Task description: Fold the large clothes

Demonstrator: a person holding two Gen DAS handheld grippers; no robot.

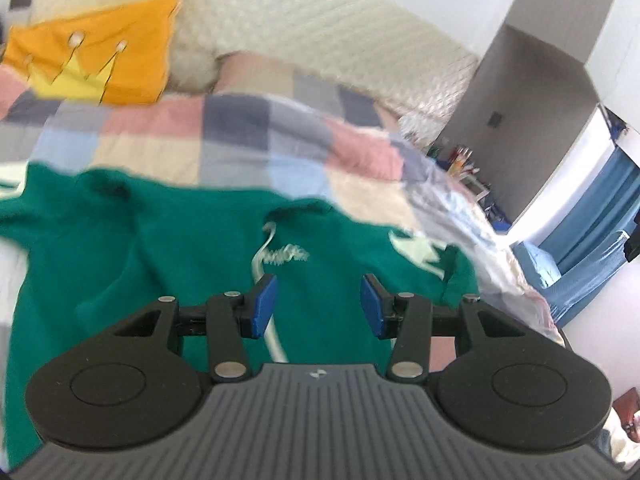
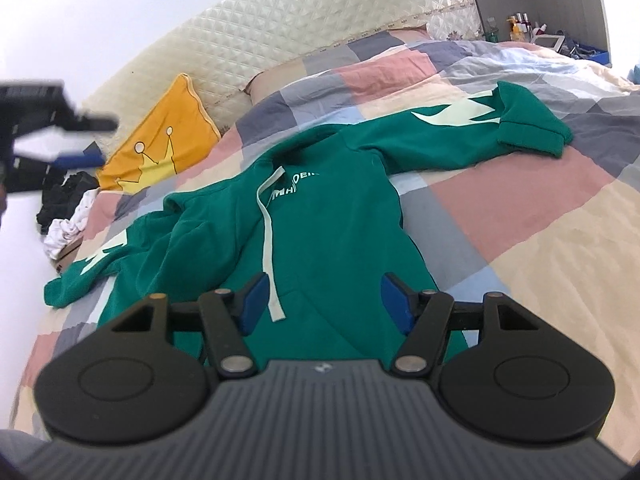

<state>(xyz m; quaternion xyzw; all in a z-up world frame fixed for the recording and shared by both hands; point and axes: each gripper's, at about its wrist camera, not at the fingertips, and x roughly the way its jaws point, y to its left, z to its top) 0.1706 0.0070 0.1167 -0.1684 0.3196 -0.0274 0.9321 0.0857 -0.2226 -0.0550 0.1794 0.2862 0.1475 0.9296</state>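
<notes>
A green hoodie [image 2: 328, 232] with white lettering and a white drawstring [image 2: 268, 236] lies front up on the checked bed cover, sleeves spread to both sides. Its right sleeve [image 2: 520, 120] has a white pattern and a doubled-back cuff. My right gripper [image 2: 322, 304] is open and empty, hovering over the hoodie's lower front. My left gripper [image 1: 318, 306] is open and empty above the hoodie [image 1: 200, 248] near its chest lettering; it also shows blurred at the far left of the right wrist view [image 2: 48, 128]. The left wrist view is blurred.
The checked quilt [image 2: 520, 216] covers the bed. An orange crown pillow [image 2: 160, 140] leans on the white padded headboard [image 2: 280, 32]. Dark and white clothes [image 2: 68, 208] are piled at the bed's left edge. A cluttered bedside table [image 2: 532, 32] stands far right.
</notes>
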